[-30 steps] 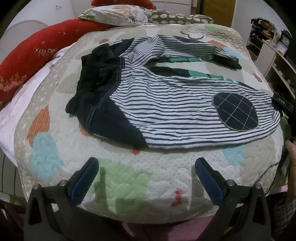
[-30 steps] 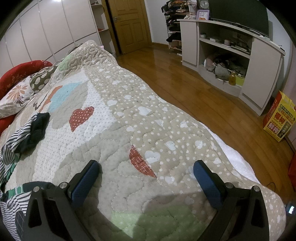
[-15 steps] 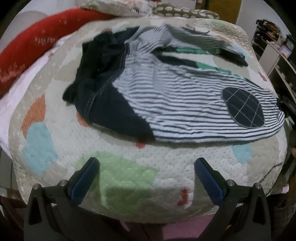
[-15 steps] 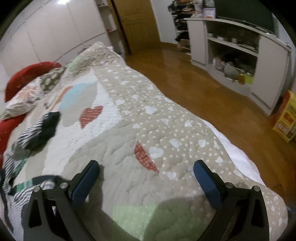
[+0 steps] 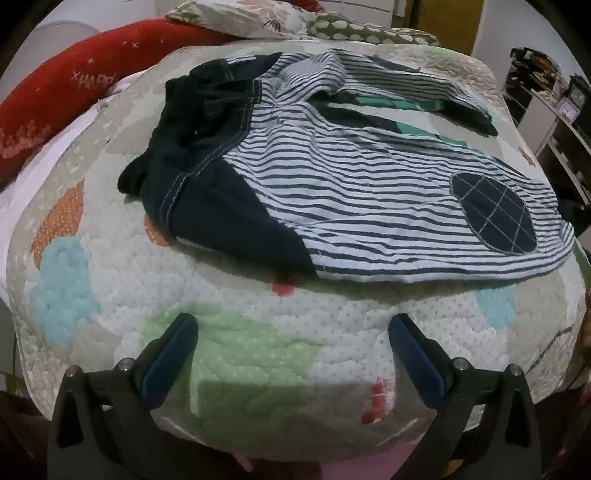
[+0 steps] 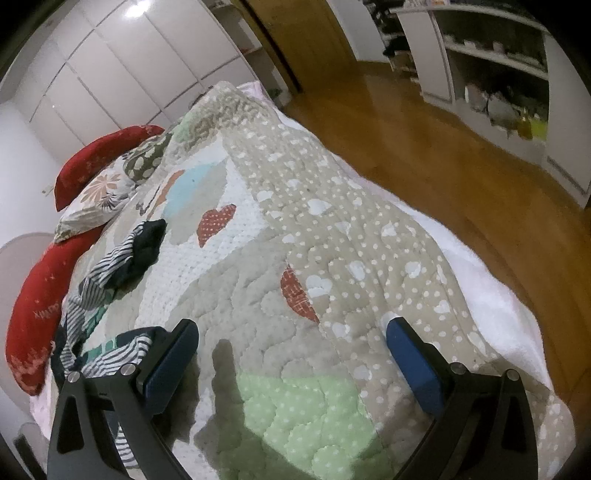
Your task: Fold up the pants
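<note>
Navy-and-white striped pants [image 5: 369,192] with a dark navy waist at the left and an oval navy knee patch lie spread and rumpled on the patchwork quilt [image 5: 240,332]. My left gripper [image 5: 293,350] is open and empty, low over the quilt's near edge, short of the pants. My right gripper [image 6: 291,354] is open and empty above the quilt [image 6: 332,229]. In the right wrist view the pants [image 6: 110,269] lie at the left, one striped leg end just beside my left finger [image 6: 170,365].
Red bolster pillows [image 5: 74,92] and patterned pillows [image 5: 295,22] lie at the bed's head. The bed's right edge drops to a wooden floor [image 6: 461,147]. White shelving [image 6: 517,85] stands along the far wall, wardrobes [image 6: 129,62] behind the bed.
My left gripper has moved a little closer to the pants. My right gripper has swung left and tilted, bringing the pants' leg end beside its left finger. Both stayed open.
</note>
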A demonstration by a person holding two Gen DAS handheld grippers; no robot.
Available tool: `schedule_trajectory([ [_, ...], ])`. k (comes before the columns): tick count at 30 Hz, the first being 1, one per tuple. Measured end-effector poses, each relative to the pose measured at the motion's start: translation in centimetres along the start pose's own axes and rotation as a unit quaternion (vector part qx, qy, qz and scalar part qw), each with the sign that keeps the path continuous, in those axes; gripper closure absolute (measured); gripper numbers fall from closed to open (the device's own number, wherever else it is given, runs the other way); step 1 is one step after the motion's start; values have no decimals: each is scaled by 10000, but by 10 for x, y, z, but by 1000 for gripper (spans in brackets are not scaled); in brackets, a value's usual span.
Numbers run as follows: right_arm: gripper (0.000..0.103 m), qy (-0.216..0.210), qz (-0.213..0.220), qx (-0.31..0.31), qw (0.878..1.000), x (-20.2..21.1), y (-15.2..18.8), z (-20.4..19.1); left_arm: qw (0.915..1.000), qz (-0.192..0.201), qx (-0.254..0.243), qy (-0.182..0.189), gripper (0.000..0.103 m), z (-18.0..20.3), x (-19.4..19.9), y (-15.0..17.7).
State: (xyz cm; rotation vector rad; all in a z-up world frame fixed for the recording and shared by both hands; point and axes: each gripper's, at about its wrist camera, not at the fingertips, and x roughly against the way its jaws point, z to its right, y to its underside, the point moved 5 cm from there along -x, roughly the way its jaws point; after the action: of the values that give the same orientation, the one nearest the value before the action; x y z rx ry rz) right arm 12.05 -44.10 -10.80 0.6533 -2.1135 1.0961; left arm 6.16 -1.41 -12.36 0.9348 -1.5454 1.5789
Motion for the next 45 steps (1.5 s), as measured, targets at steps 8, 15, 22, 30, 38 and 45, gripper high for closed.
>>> schedule_trajectory([
  [8, 11, 129, 1123, 1082, 9877, 84, -20, -97, 9921, 417, 886, 785, 0, -49, 47, -1],
  [15, 0, -1335, -109, 2298, 9640, 33, 27, -272, 9846, 786, 1473, 513, 0, -110, 68, 9],
  [22, 3, -1587, -1432, 3530, 9109, -59, 127, -421, 9766, 782, 1950, 463, 0, -159, 65, 28],
  [30, 6, -1362, -1748, 3757, 8999, -98, 173, -454, 9716, 800, 2160, 535, 0, -176, 63, 32],
  [38, 41, -421, -2028, 4150, 8859, -155, 194, -481, 9734, 821, 2054, 603, 0, -173, 67, 35],
  [45, 72, -1063, -1968, 4100, 8842, -122, 199, -493, 9697, 872, 2202, 601, 0, -181, 71, 35],
])
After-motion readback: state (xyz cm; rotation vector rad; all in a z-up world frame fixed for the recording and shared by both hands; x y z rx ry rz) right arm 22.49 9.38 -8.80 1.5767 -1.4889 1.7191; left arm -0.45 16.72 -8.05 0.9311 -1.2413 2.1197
